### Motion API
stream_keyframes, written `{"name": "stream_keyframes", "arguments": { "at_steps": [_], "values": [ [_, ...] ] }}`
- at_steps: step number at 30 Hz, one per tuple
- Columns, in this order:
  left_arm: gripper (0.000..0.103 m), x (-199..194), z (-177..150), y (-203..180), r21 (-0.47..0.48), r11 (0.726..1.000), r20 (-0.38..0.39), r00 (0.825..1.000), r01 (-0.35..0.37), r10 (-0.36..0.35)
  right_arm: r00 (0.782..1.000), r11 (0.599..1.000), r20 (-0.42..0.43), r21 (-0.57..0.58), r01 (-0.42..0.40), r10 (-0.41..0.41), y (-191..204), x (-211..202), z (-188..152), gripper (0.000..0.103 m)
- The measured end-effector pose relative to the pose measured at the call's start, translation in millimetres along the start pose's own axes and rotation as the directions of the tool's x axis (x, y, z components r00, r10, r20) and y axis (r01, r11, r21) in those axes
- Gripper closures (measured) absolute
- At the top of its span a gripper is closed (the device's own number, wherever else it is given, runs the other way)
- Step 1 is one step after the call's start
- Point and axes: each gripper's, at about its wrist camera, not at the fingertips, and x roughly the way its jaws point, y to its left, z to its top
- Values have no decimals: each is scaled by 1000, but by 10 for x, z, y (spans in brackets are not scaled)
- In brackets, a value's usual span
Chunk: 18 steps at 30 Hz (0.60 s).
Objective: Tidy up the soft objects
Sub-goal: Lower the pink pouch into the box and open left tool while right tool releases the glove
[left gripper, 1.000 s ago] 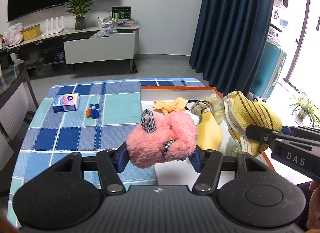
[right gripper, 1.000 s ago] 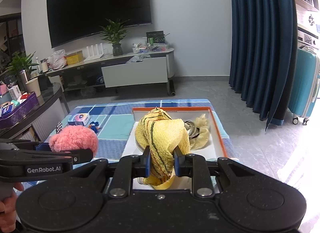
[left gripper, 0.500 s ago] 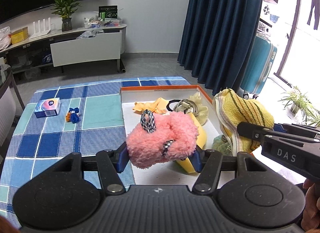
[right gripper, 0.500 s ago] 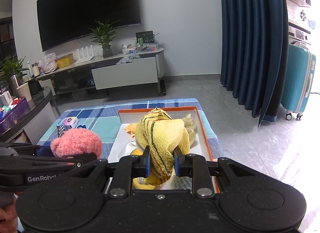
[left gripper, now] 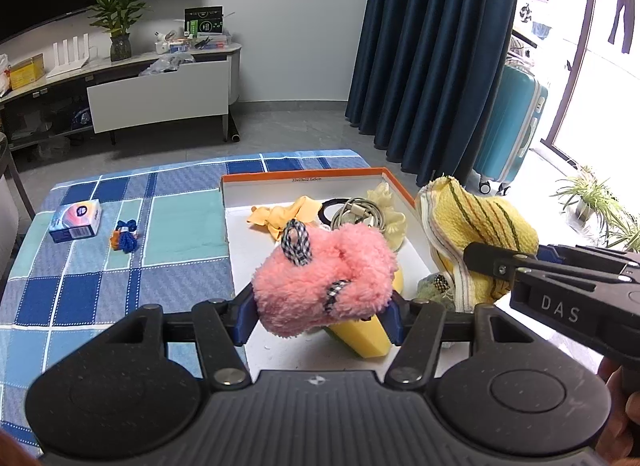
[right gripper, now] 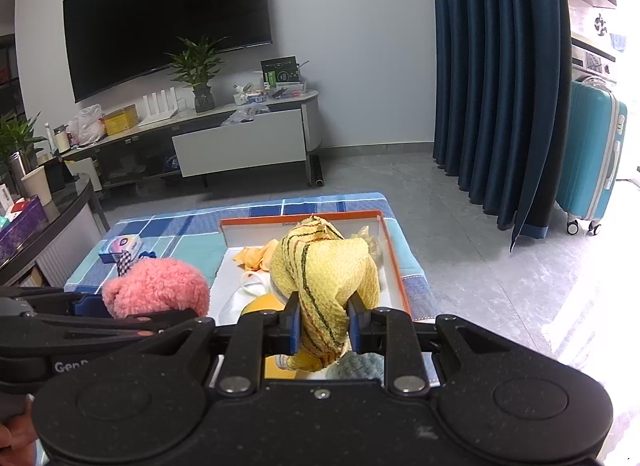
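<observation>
Held above the near end of the orange-rimmed box (left gripper: 400, 191) on the checked table (left gripper: 100, 266): a fluffy pink plush (left gripper: 324, 280) with a gingham loop, clamped in the left gripper (left gripper: 322, 316); to its right, a bunched yellow striped cloth (right gripper: 324, 286), pinched tight in the right gripper (right gripper: 323, 324) over the box's right side. Seen only from the left wrist: a coiled cable (left gripper: 354, 211), a pale scrunchie (left gripper: 390, 211) and a small blue-orange toy (left gripper: 125, 234) out on the table; only from the right wrist, perhaps a teal knit piece (right gripper: 356, 370) beneath the cloth.
</observation>
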Motion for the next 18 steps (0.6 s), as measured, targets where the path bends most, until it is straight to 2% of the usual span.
{"name": "stream_keyframes", "arguments": {
  "at_steps": [18],
  "values": [
    [42, 304, 220, -78, 7, 1000, -15, 1000, 15, -15, 999, 1000, -20, 3, 25, -25, -168, 341, 178, 74]
  ]
}}
